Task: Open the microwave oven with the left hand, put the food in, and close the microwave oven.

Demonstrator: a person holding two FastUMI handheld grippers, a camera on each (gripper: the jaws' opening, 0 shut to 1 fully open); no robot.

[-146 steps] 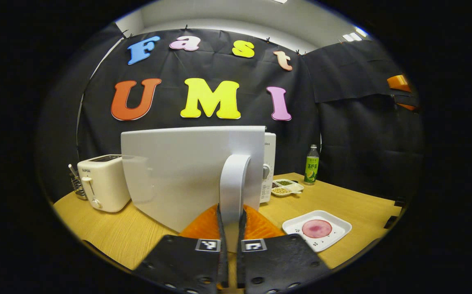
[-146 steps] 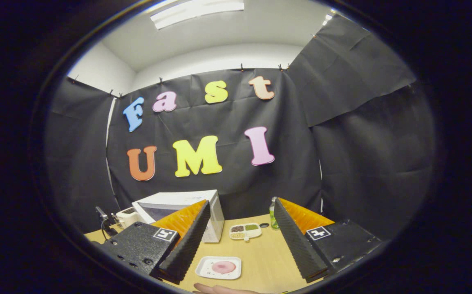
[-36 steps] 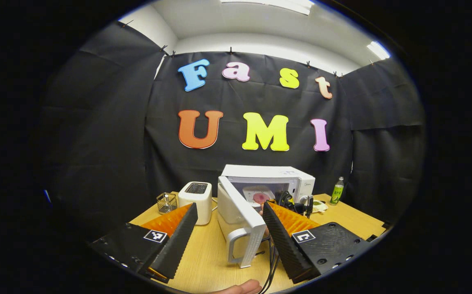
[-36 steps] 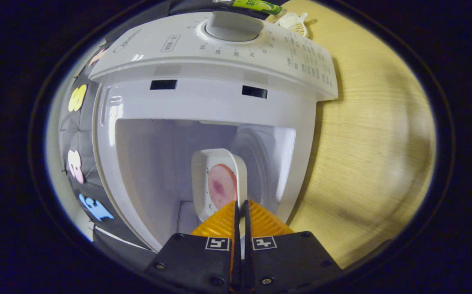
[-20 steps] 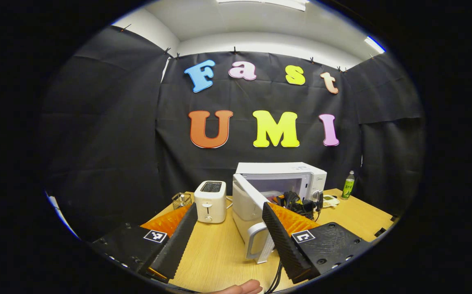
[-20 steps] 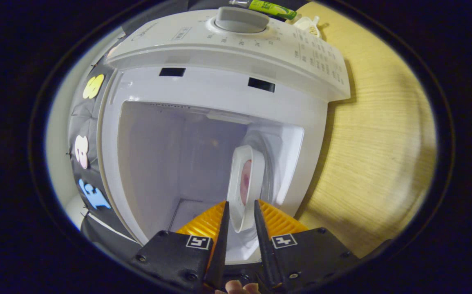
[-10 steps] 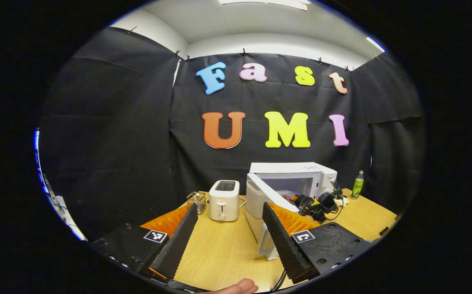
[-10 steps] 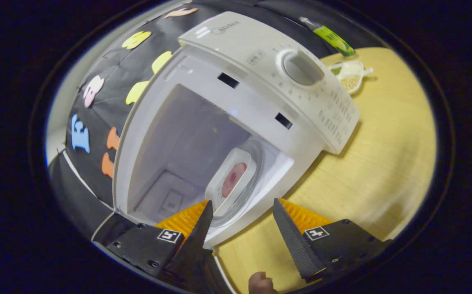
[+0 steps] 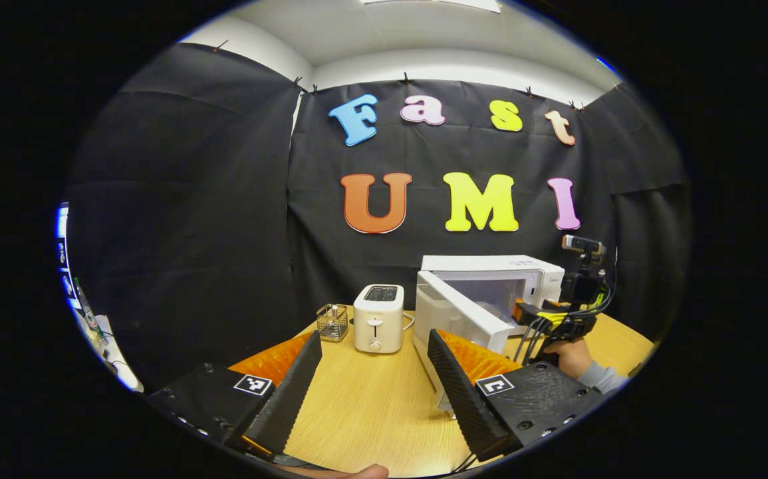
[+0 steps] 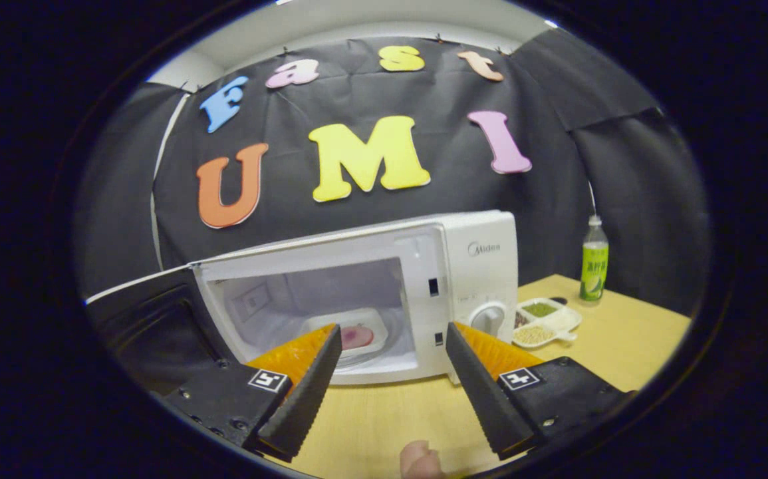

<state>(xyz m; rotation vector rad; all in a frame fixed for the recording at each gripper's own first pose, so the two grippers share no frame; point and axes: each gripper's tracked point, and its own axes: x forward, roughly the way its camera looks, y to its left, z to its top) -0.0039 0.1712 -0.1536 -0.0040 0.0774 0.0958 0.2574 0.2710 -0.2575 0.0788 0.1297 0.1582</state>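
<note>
Left gripper view: left gripper (image 9: 374, 379) jaws spread wide, empty, touching nothing. Microwave oven (image 9: 490, 286) beyond the right-hand finger, door (image 9: 460, 319) swung open; toaster (image 9: 378, 318) ahead between the jaws.

Right gripper view: right gripper (image 10: 390, 372) jaws wide, empty. Plate of food (image 10: 350, 330) inside the microwave cavity, ahead between the jaws. Snack tray (image 10: 546, 317) and bottle (image 10: 593, 259) beyond the right-hand finger.
</note>
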